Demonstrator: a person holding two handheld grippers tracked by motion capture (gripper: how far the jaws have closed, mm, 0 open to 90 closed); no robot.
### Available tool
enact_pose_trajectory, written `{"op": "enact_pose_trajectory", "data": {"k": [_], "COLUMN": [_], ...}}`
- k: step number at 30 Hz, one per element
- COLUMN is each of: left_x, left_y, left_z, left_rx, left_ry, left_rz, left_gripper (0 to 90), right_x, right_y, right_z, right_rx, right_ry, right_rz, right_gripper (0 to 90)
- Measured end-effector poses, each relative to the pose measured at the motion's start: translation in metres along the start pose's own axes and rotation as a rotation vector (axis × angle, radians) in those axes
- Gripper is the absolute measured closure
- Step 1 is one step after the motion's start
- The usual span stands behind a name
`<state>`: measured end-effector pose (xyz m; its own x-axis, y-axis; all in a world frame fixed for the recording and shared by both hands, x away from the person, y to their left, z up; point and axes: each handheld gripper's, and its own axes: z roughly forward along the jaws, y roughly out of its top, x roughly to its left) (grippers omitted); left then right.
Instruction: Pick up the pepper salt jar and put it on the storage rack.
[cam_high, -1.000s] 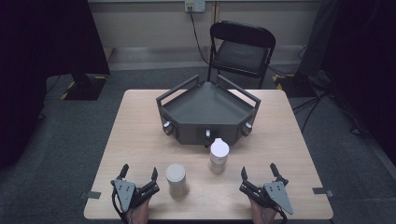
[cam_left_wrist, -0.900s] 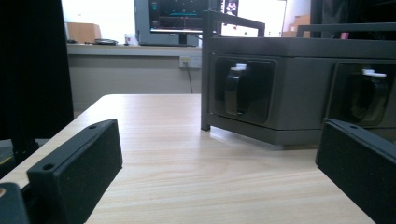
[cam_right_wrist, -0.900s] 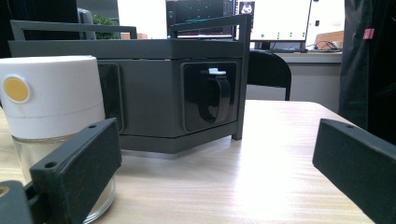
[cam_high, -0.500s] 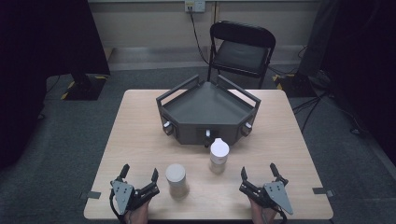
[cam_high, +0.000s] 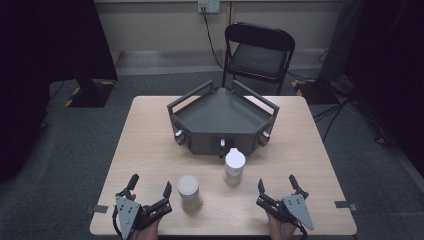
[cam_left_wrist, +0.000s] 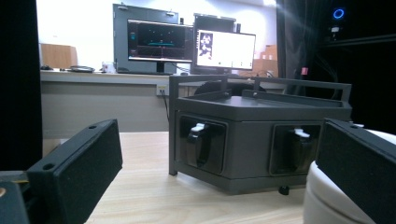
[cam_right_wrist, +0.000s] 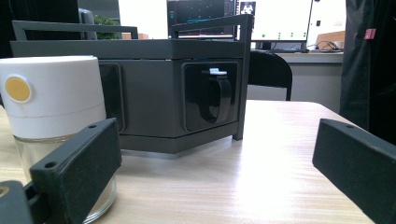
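- Glass jars, white-lidded: one (cam_high: 189, 194) lower centre by the left gripper (cam_high: 149, 196), another (cam_high: 234, 167) just right, near the right gripper (cam_high: 276, 189).
- Likely rigid, slippery, breakable; grip mid-body.
- Both tongs gape wide, empty.

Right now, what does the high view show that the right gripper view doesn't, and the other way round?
The high view adds the left tongs, open, beside a beige-lidded jar, and the dark floor around the table. The right gripper view adds a yellow dot on the white-lidded jar, a black latch on the grey tray, and lit monitors behind. Shared: the open right tongs, the white-lidded jar, the grey tray, the table and the black chair.
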<state>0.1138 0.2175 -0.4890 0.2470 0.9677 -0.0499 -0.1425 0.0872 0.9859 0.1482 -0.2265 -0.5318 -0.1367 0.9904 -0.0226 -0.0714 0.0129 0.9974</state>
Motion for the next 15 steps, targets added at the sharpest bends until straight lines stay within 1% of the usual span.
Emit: {"op": "enact_pose_trajectory", "data": {"k": [3, 7, 9, 12, 15], "left_x": [-0.002, -0.005, -0.008, -0.012, -0.016], "left_y": [0.002, 0.005, 0.007, 0.009, 0.008], "left_z": [-0.001, 0.000, 0.001, 0.005, 0.009], "left_rx": [-0.007, -0.013, -0.015, 0.001, 0.010], "left_ry": [-0.004, -0.030, -0.054, -0.094, -0.120], "left_rz": [-0.004, -0.001, 0.010, 0.015, 0.024], "left_gripper": [0.0, 0.0, 0.0, 0.0, 0.0], "right_x": [0.000, 0.000, 0.000, 0.000, 0.000], "right_y": [0.000, 0.000, 0.000, 0.000, 0.000], "right_z": [0.000, 0.000, 0.000, 0.000, 0.000], "right_rx": [0.000, 0.000, 0.000, 0.000, 0.000], "right_ry": [0.000, 0.001, 0.001, 0.001, 0.001], "right_rz": [0.000, 0.000, -0.001, -0.001, -0.001], "right_gripper": [0.0, 0.0, 0.0, 0.0, 0.0]}}
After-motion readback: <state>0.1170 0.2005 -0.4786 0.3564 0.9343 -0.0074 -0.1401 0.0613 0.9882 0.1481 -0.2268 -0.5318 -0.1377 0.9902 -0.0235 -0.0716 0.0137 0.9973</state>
